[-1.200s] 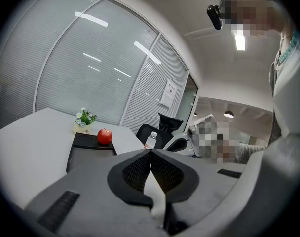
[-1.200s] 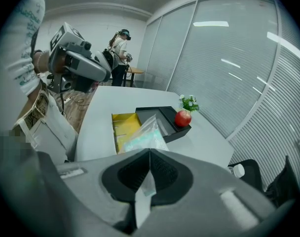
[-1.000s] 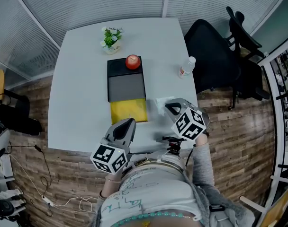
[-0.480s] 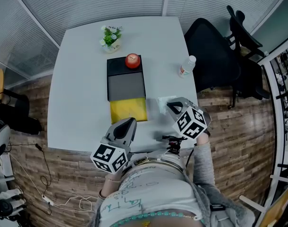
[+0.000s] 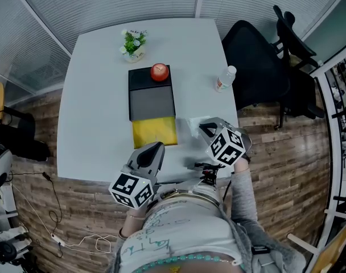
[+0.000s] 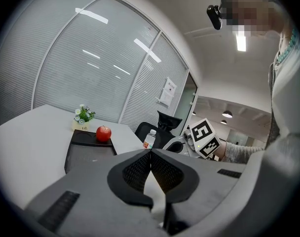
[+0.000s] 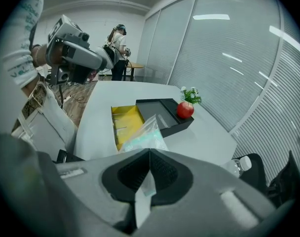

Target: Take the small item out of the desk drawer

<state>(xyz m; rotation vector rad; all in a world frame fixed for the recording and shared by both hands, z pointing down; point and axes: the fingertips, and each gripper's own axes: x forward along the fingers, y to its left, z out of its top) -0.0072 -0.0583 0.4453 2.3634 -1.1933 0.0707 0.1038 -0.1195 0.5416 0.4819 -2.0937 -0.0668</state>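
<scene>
Small item [image 7: 142, 132]: clear plastic bag with pale green stuff inside, already out of the drawer.

Left to right in head view:
- The left gripper [image 5: 155, 148] hovers over the near edge of the worktop [image 5: 93, 95], just in front of the drawer. Its jaws are together with nothing between them, so it's idle.
- The drawer [image 5: 154, 132] is yellow and pulled out of the black organiser [image 5: 152, 92] toward the person. Can't tell if anything else is in it.
- An apple [image 5: 159, 72] sits on top of the organiser.
- Right of the drawer, the bag hangs off the right gripper [image 5: 206, 128], whose jaws are pinched on one corner. The right gripper view shows film running between the pads.
- The bag is beside the drawer and over the worktop. Can't tell whether its free end touches the surface.
- A bottle [image 5: 224, 79] stands farther right, not involved.

My read: extraction is done. What's left, if anything, is to set the bag on the worktop and let go. The drawer isn't closed, but the task doesn't ask for that.
</scene>
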